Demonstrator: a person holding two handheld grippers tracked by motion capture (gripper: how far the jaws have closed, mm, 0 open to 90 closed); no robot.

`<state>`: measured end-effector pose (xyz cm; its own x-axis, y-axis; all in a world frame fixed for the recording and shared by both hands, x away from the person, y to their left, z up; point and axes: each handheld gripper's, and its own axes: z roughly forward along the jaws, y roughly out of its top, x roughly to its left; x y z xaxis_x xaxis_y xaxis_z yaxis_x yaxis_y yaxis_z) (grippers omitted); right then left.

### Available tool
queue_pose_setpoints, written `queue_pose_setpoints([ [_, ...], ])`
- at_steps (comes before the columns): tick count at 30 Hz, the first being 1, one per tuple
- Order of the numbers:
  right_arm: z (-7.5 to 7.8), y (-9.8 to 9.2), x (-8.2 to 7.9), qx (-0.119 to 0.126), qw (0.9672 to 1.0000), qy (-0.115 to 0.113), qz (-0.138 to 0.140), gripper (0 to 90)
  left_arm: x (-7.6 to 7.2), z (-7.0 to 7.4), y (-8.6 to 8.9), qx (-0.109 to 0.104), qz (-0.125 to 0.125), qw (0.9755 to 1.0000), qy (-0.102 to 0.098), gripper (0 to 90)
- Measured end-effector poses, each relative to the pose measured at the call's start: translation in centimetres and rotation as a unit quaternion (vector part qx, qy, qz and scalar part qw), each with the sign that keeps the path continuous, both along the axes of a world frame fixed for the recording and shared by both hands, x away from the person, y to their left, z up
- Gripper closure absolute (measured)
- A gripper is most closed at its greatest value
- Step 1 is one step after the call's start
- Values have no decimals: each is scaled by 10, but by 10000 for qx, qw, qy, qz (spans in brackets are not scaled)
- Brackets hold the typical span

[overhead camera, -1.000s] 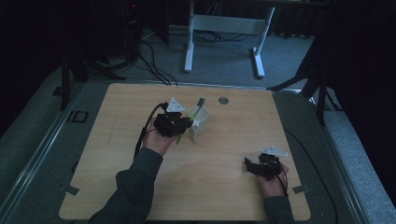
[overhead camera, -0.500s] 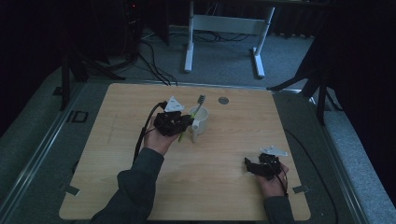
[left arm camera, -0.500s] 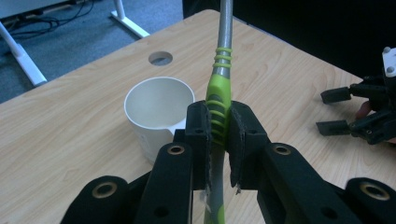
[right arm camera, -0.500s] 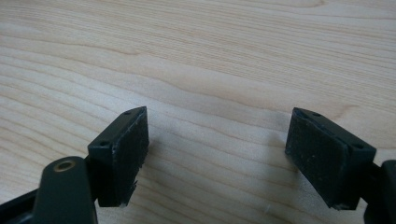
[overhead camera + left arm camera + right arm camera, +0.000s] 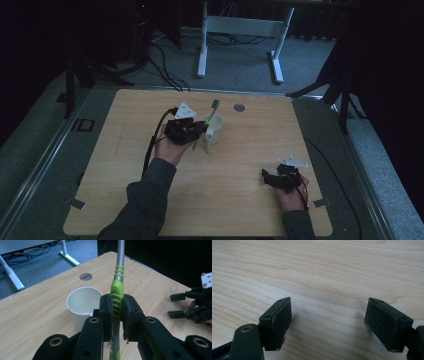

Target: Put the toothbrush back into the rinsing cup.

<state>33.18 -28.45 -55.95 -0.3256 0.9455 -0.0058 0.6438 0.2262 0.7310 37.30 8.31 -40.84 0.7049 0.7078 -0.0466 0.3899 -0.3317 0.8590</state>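
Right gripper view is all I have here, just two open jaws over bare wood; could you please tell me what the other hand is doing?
Observer: The left gripper is shut on a toothbrush, clamping its green handle.
Operator: Thank you. Is anything else near it?
Observer: A white mug stands on the table right beside that gripper, to its right in the high view.
Operator: And which way does the brush point?
Observer: In the high view its bristle head points toward the far edge, past the mug's rim.
Operator: Where am I relative to that?
Observer: The right gripper sits near the table's front right corner, well apart from the mug.
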Motion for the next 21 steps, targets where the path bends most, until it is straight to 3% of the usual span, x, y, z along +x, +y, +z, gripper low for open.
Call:
queue_pose_setpoints([
  [21,0,0,0,-2,10000,-1,5,211,4,-3,3,-329,64,9993,-139,795],
])
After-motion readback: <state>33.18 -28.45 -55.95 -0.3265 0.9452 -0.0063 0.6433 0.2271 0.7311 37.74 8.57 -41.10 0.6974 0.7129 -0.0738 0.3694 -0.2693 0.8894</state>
